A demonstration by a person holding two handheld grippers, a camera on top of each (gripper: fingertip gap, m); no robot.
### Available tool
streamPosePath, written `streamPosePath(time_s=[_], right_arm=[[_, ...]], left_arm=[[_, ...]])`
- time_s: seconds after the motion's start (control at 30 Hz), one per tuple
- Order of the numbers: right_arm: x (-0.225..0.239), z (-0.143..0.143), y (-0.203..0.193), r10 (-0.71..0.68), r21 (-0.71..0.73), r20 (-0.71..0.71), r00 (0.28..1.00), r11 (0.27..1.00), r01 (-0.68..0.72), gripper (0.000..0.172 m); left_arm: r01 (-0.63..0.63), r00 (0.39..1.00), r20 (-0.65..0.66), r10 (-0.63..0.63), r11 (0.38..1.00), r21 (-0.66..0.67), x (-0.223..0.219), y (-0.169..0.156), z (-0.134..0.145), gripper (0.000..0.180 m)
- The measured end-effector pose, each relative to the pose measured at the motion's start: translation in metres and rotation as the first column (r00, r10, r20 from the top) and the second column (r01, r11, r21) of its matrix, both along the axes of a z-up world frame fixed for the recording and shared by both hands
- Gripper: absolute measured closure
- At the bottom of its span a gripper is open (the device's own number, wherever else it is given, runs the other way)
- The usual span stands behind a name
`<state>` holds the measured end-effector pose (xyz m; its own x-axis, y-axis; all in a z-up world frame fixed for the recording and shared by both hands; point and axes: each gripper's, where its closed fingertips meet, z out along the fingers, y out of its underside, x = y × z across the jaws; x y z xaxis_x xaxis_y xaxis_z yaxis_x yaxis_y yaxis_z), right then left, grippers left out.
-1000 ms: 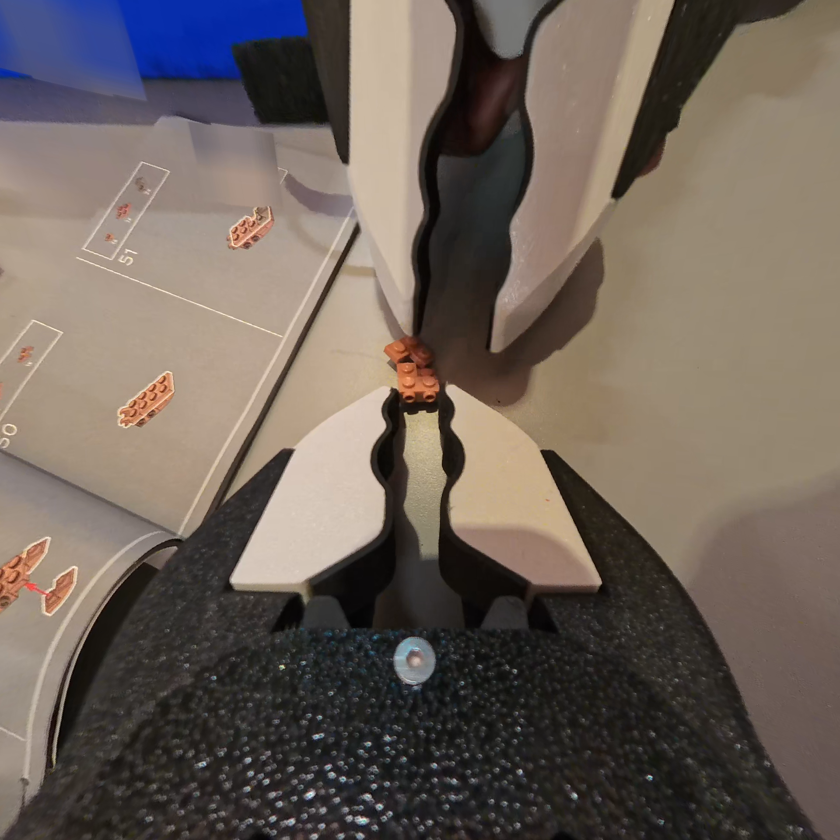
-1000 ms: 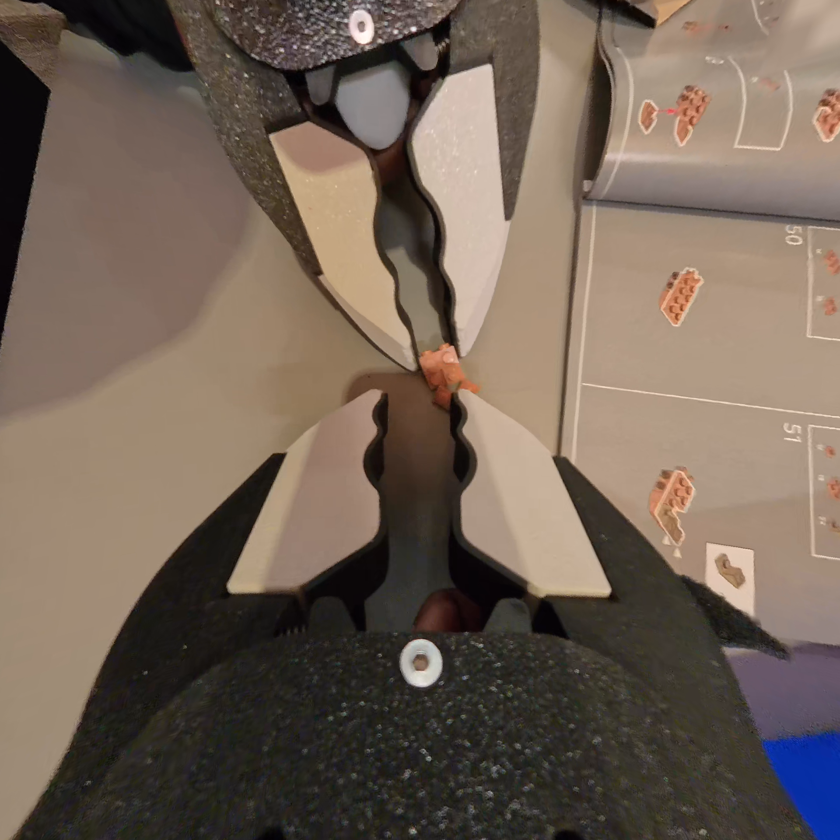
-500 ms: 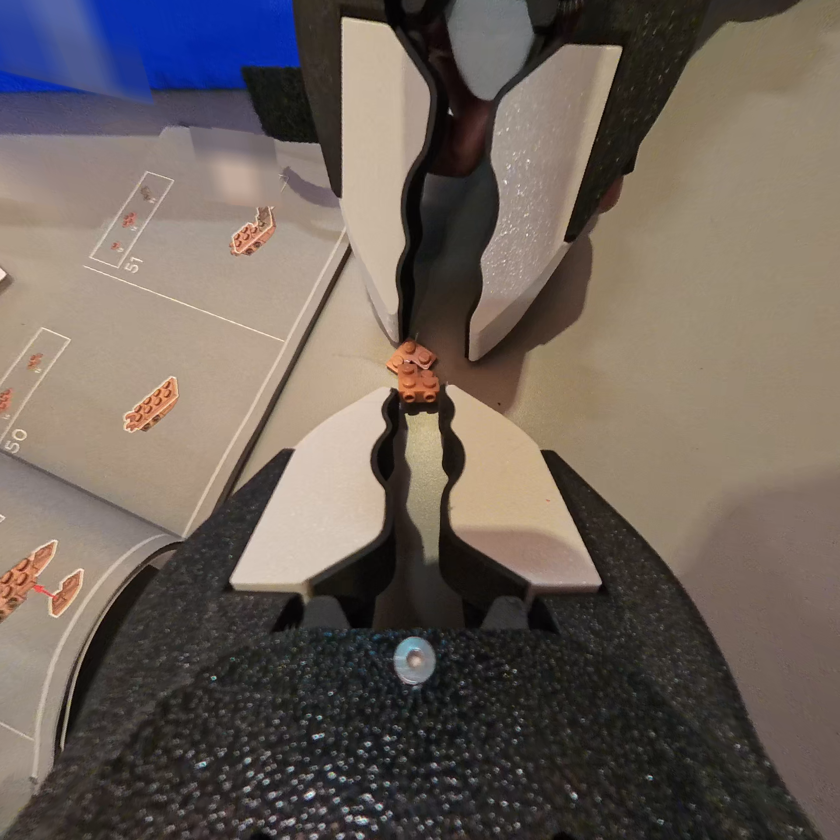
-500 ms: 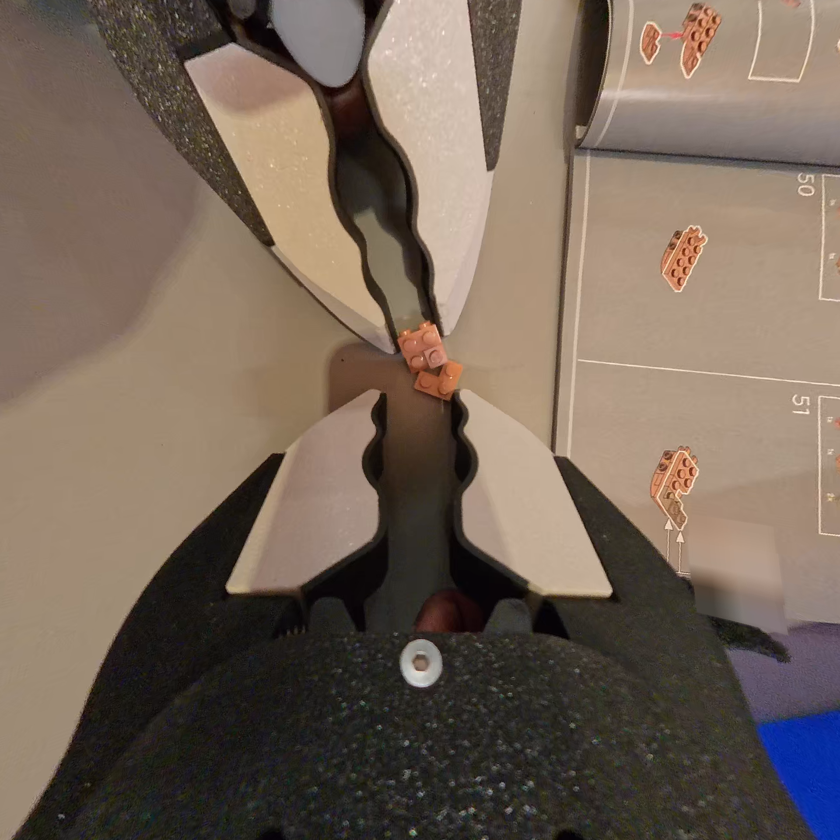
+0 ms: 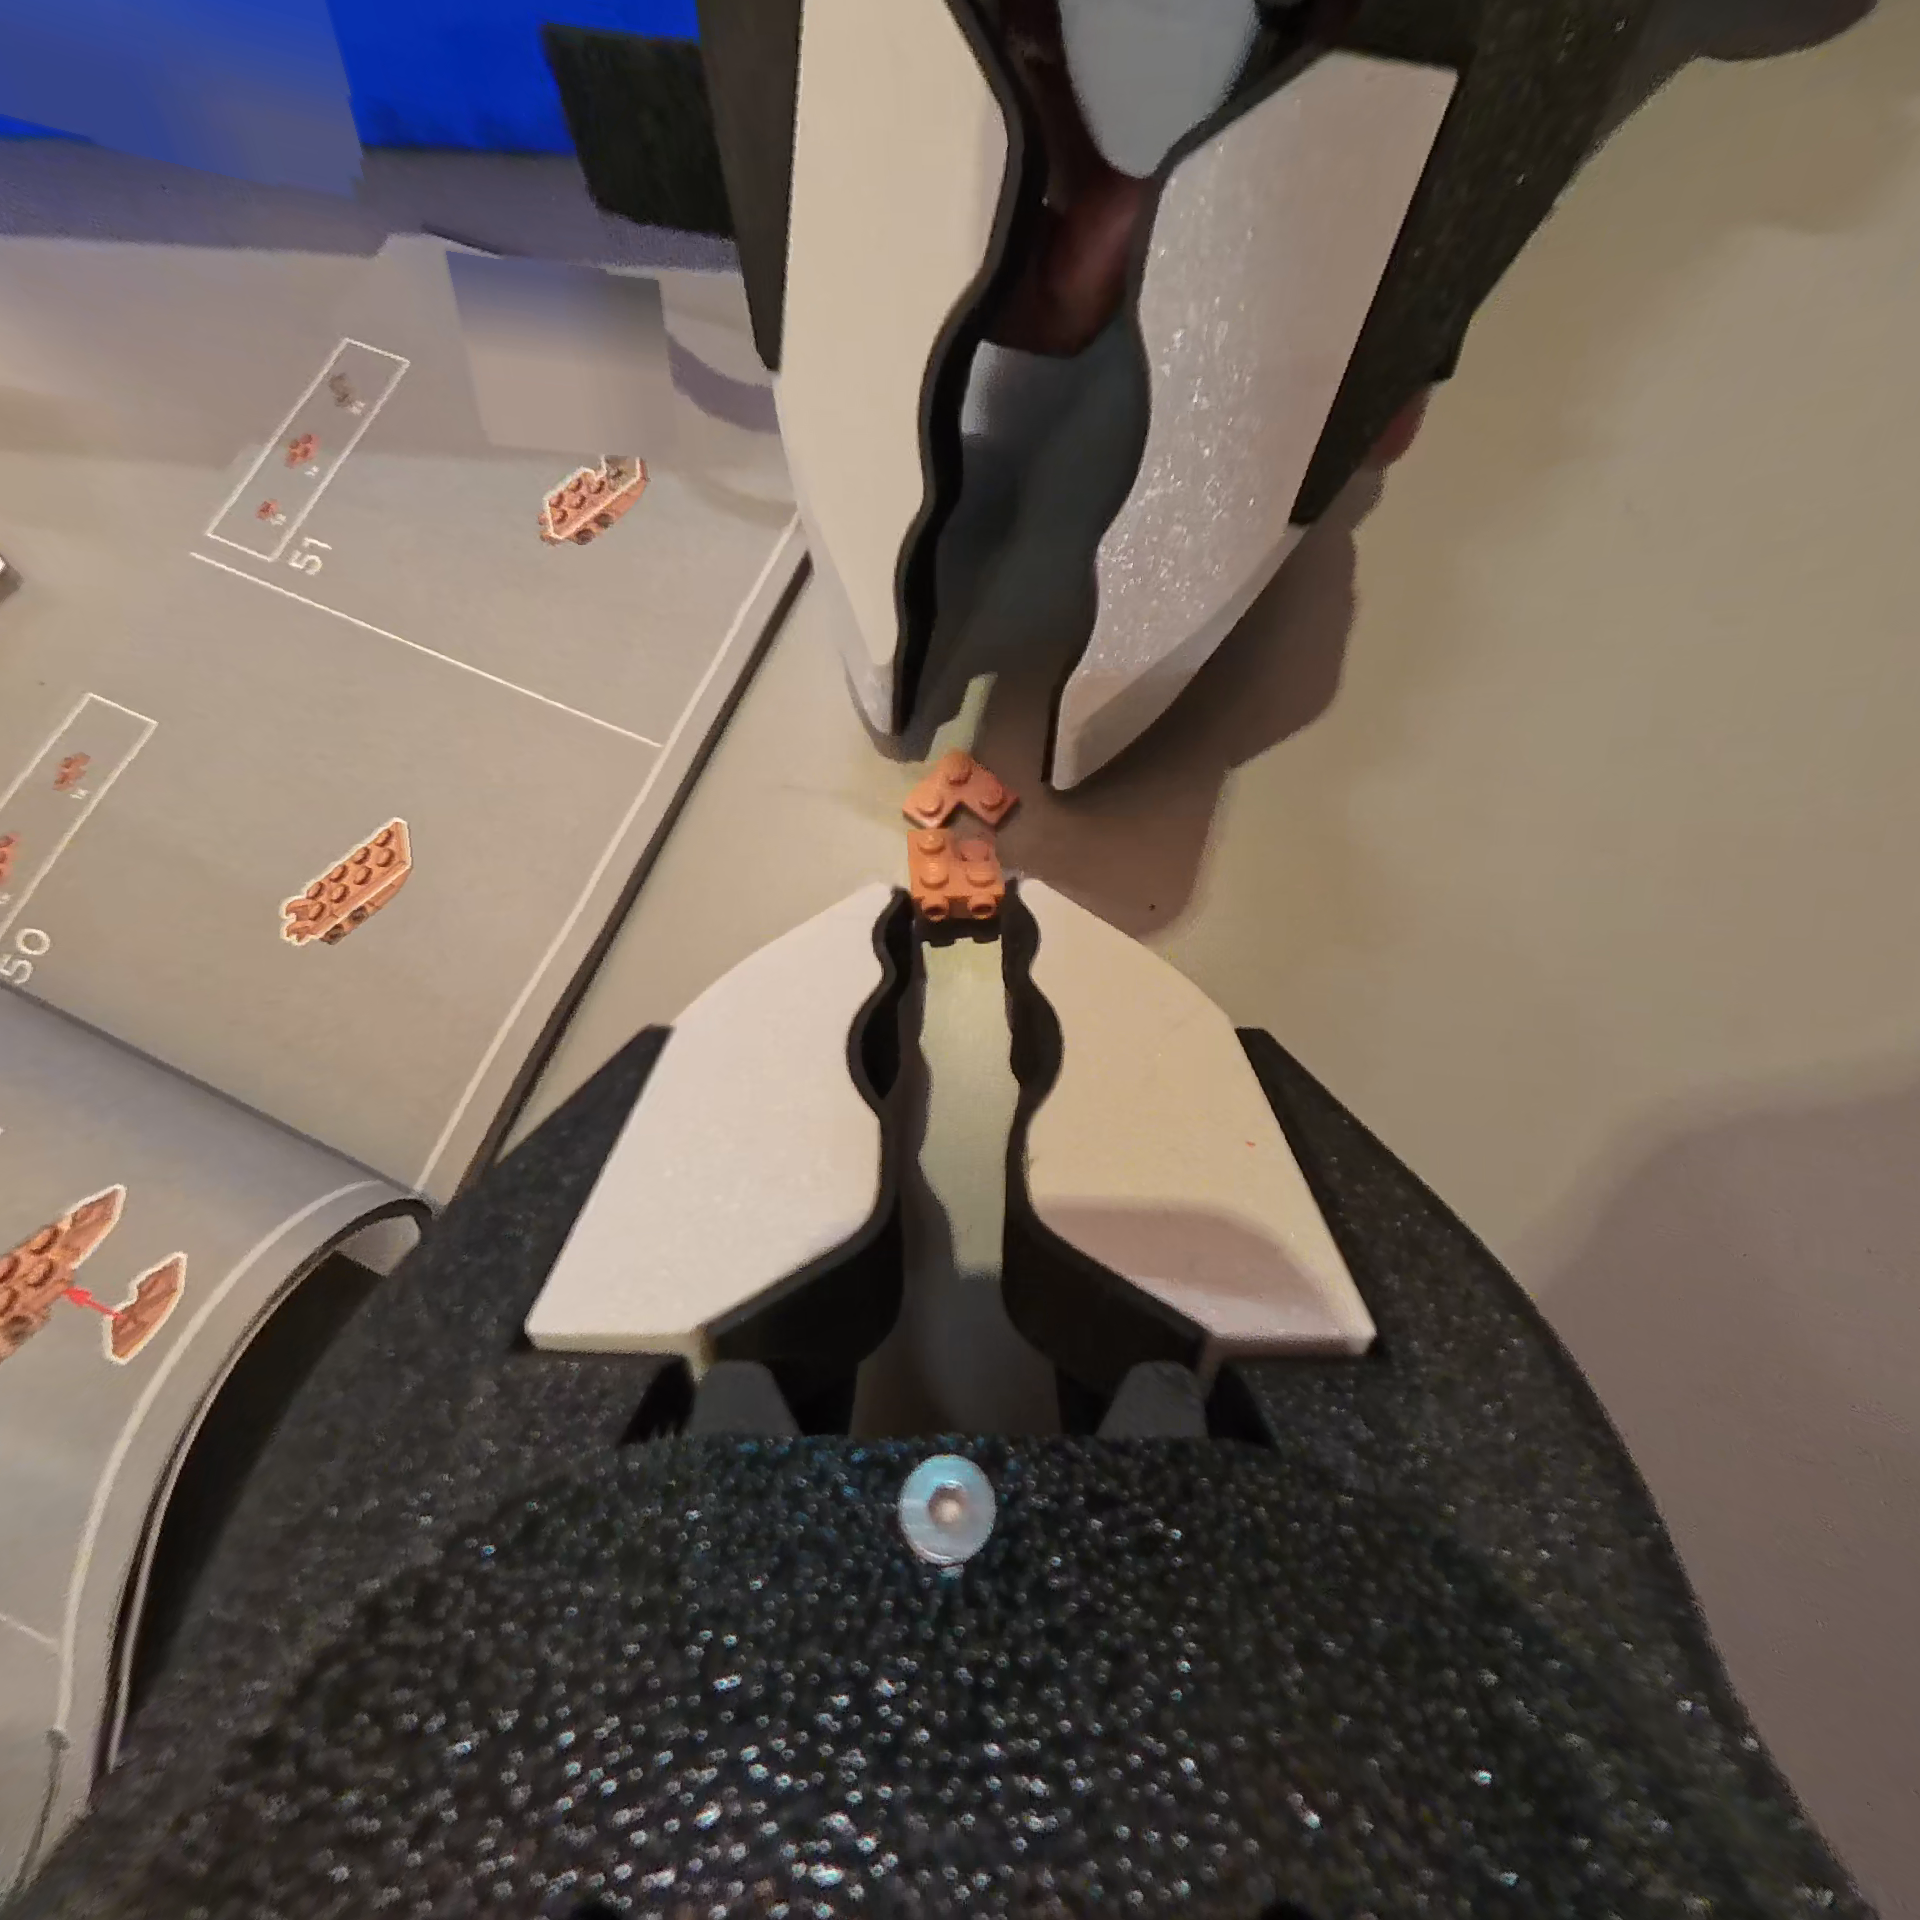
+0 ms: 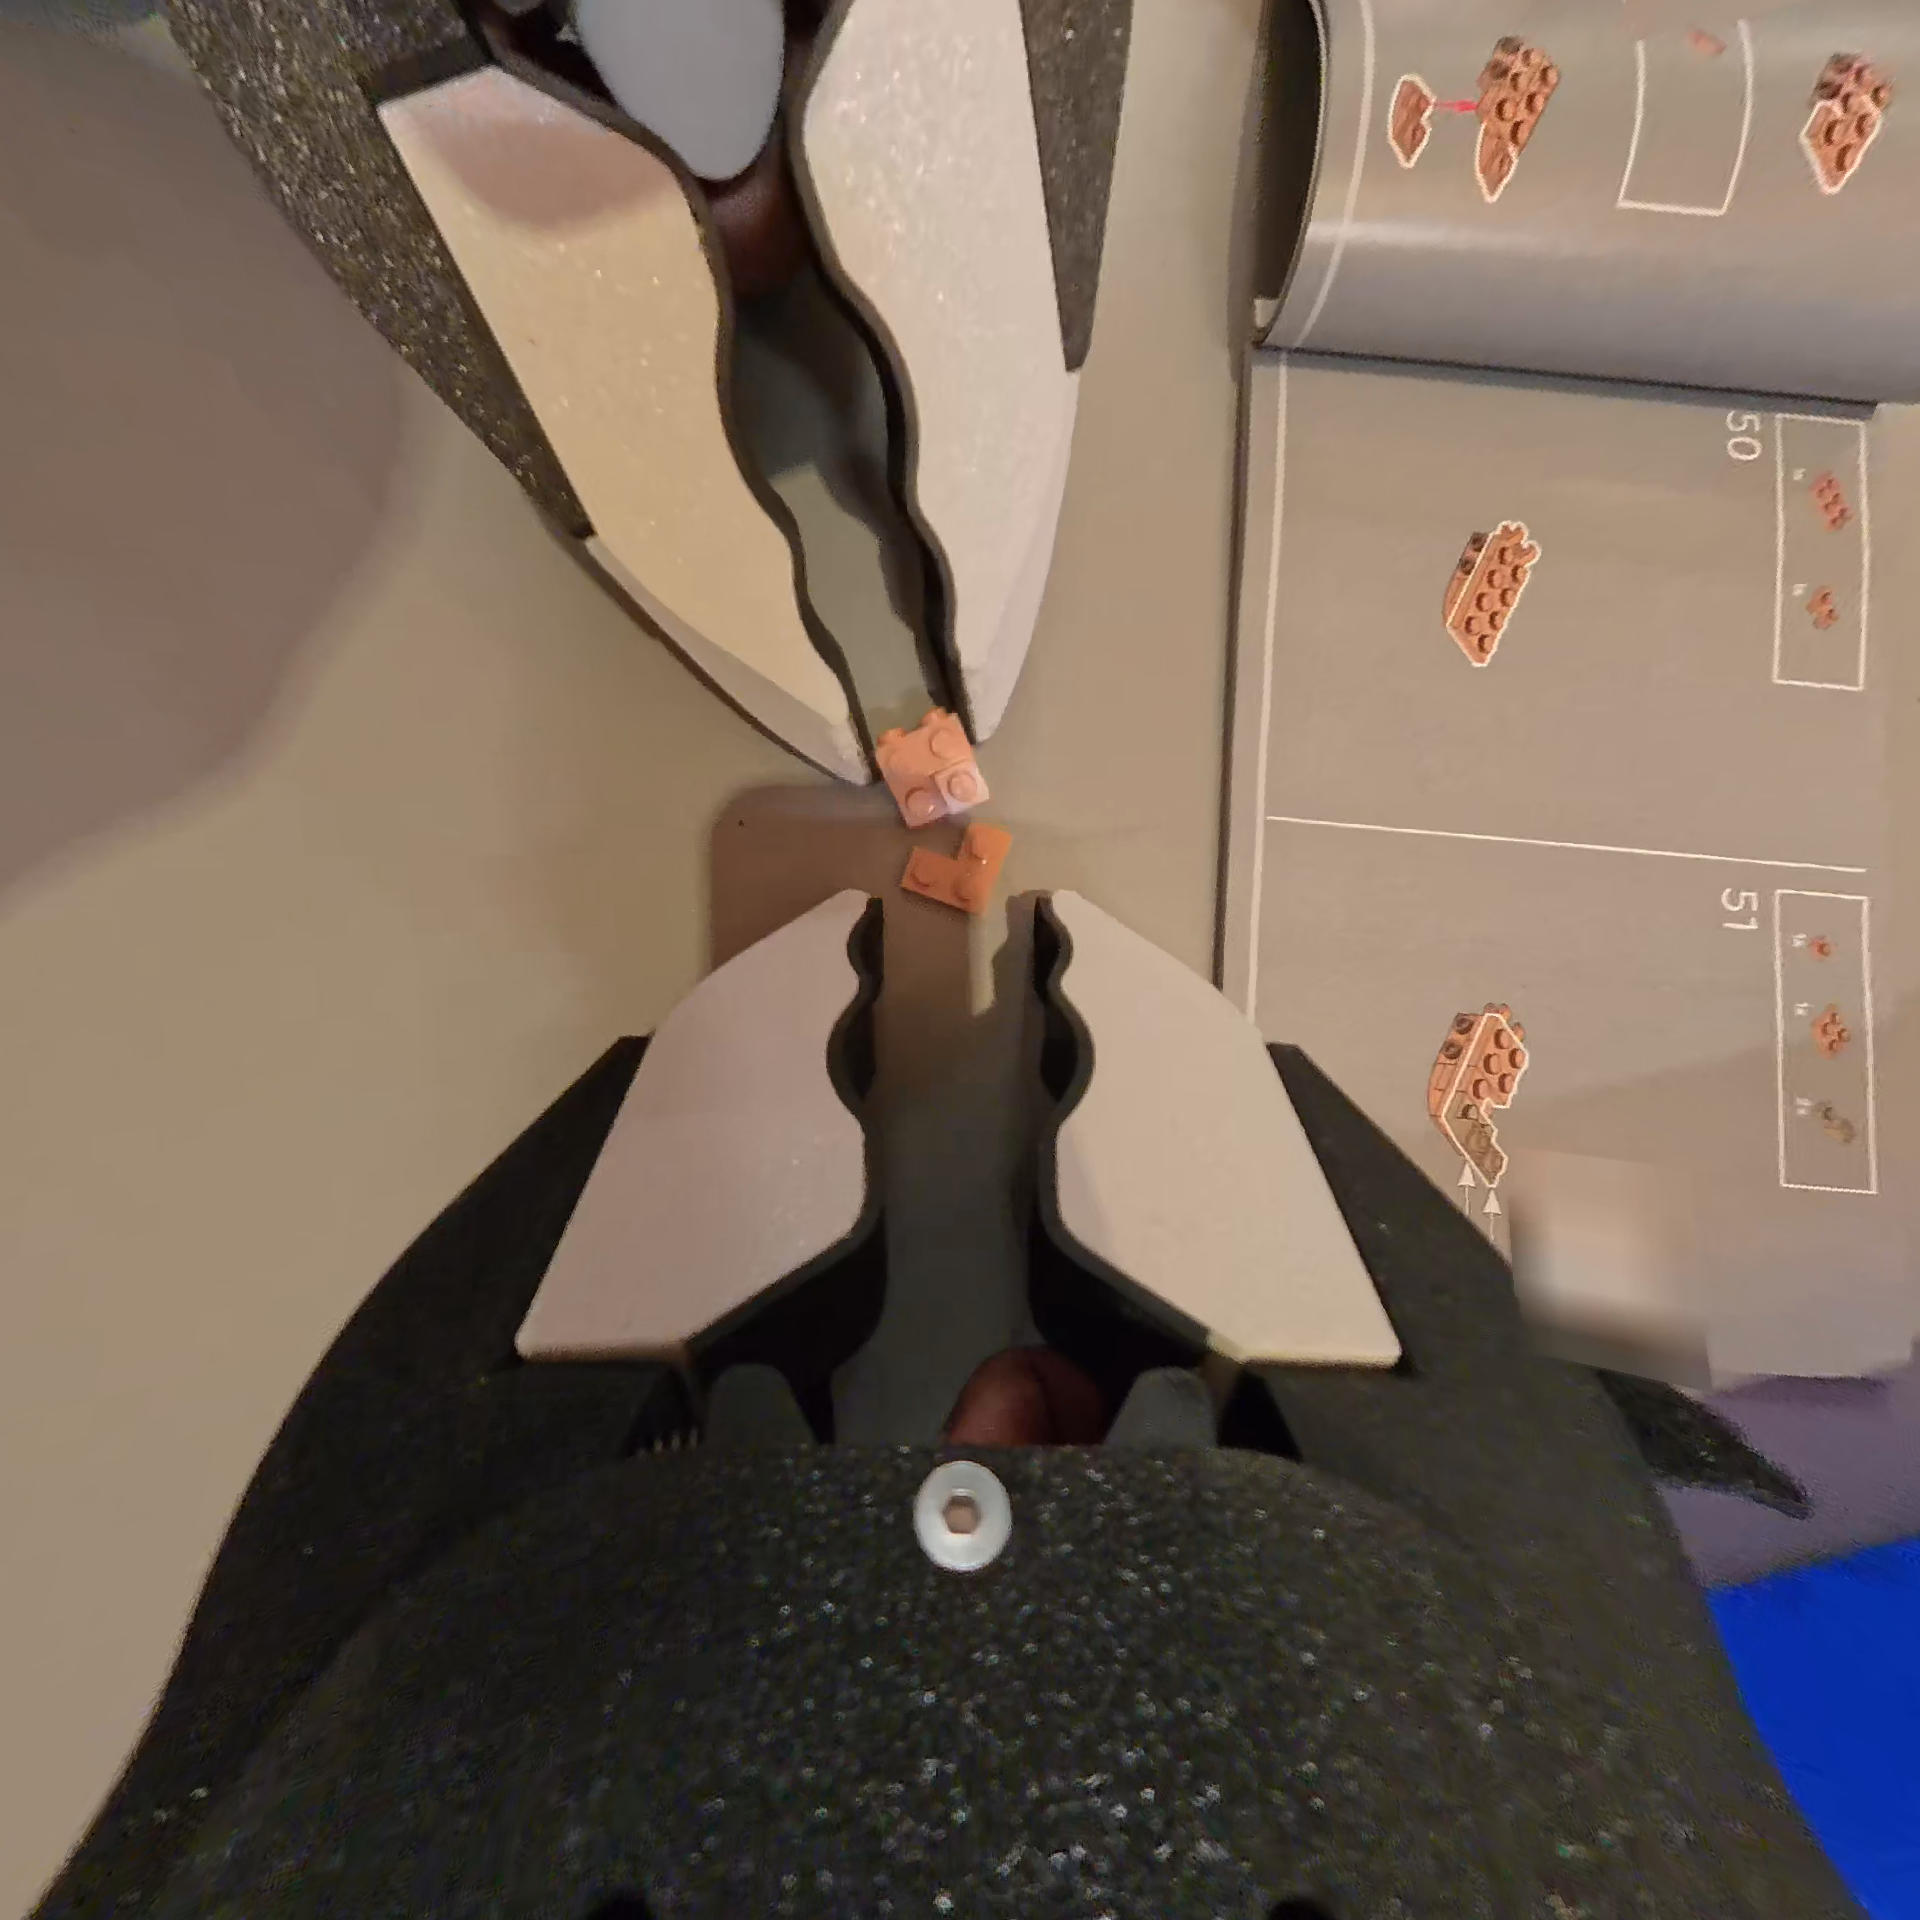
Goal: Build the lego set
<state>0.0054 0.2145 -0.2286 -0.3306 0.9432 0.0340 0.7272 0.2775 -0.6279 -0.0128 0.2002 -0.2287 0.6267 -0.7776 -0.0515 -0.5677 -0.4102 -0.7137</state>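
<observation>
Left gripper (image 5: 958, 906) is clamped on a small square brown brick (image 5: 954, 881), fingertips pressing its two sides, studs up and two more studs on the face toward the camera. Right gripper (image 6: 954, 906) stands facing it tip to tip, its fingers parted with nothing between them. Just past its tips an L-shaped brown plate (image 6: 954, 871) lies on the beige tabletop (image 5: 1558, 831), close to the held brick but apart from it; in the left view a thin strip of table shows between the two. Both pieces look like hard moulded plastic: very light, rigid, smooth-sided, likely to pop out of a pinch that is off-square. Judging by shape, the L-plate is thin and flat to the table, so the safest hold is probably across two parallel outer edges, low down; the brick is already taken across its flat sides. An open instruction booklet (image 5: 343, 665) with grey pages and printed brick drawings lies beside the grippers, with a blue surface (image 5: 436, 73) beyond it. The left view shows the brick's side studs and the pinch from behind; the right view shows the brick's top from the far side, paler in the light, the notch of the L-plate turned toward it, and further booklet panels.
</observation>
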Motion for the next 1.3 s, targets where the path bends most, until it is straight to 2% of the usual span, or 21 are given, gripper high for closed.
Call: streamPosePath(time_s=[0.23, 0.4, 0.57, 0.97, 1.3], right_arm=[[-0.004, -0.002, -0.003, -0.009, -0.016, -0.006, 1.0, 1.0, 0.009, 0.144], [-0.006, -0.002, -0.006, -0.016, -0.03, -0.003, 1.0, 0.999, 0.015, 0.154], [-0.008, -0.002, -0.007, -0.031, -0.036, -0.001, 1.0, 0.999, 0.03, 0.155], [-0.016, 0.006, -0.007, -0.214, -0.228, -0.026, 0.976, 0.952, 0.203, 0.155], [-0.018, 0.005, -0.007, -0.269, -0.198, -0.025, 0.963, 0.945, 0.259, 0.155]], left_arm=[[-0.031, 0.999, 0.027, 0.032, 0.998, -0.061, -0.005, -0.002, -0.002, 0.165], [-0.046, 0.998, 0.033, 0.049, 0.996, -0.071, -0.006, -0.002, -0.002, 0.165], [-0.045, 0.998, 0.031, 0.047, 0.997, -0.068, -0.006, -0.002, -0.003, 0.165], [-0.032, 0.999, 0.022, 0.033, 0.998, -0.057, -0.004, -0.004, -0.003, 0.165], [-0.042, 0.999, 0.034, 0.043, 0.999, -0.032, -0.004, -0.002, 0.001, 0.165]])
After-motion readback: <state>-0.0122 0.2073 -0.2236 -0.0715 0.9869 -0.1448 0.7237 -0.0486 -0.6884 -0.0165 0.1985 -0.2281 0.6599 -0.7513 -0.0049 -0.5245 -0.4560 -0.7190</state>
